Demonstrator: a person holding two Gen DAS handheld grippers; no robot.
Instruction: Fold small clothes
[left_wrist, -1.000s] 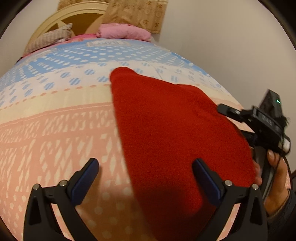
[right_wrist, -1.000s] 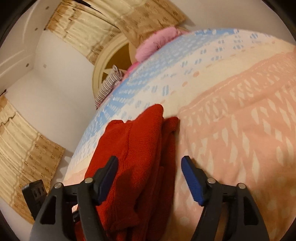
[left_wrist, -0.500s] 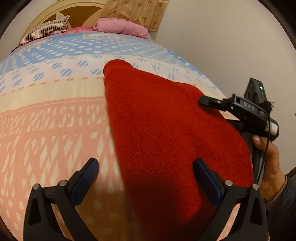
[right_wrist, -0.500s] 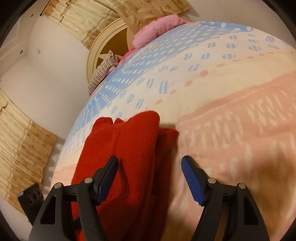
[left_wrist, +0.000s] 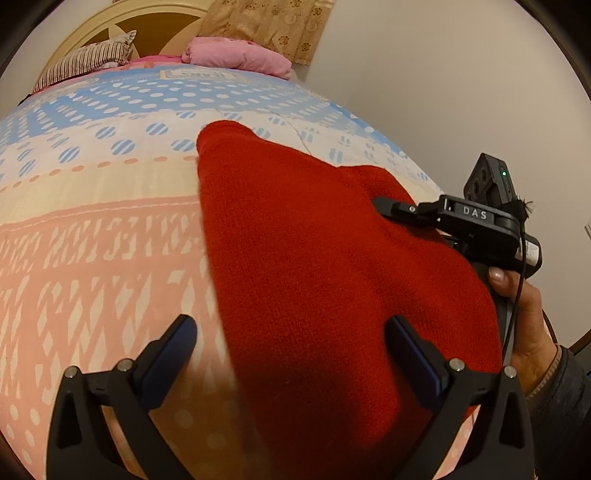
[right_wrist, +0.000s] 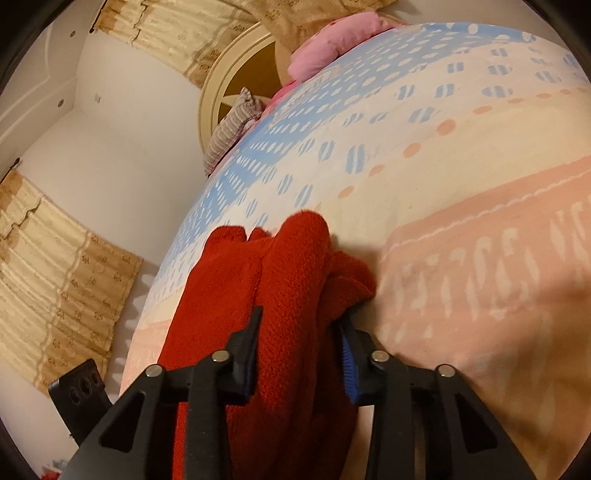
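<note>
A red knitted garment lies on the patterned bedspread, folded lengthwise, with its near end by the bed's right edge. My left gripper is open and empty, hovering over the garment's near left edge. My right gripper has closed its jaws on a thick bunch of the red garment. In the left wrist view the right gripper shows at the garment's right side, held by a hand.
A pink pillow and a striped pillow lie at the headboard. A white wall runs along the bed's right side. Beige curtains hang beyond the bed.
My right gripper went from open over the garment to closed on a bunch of it. My left gripper stayed open and shifted slightly over the garment's left edge.
</note>
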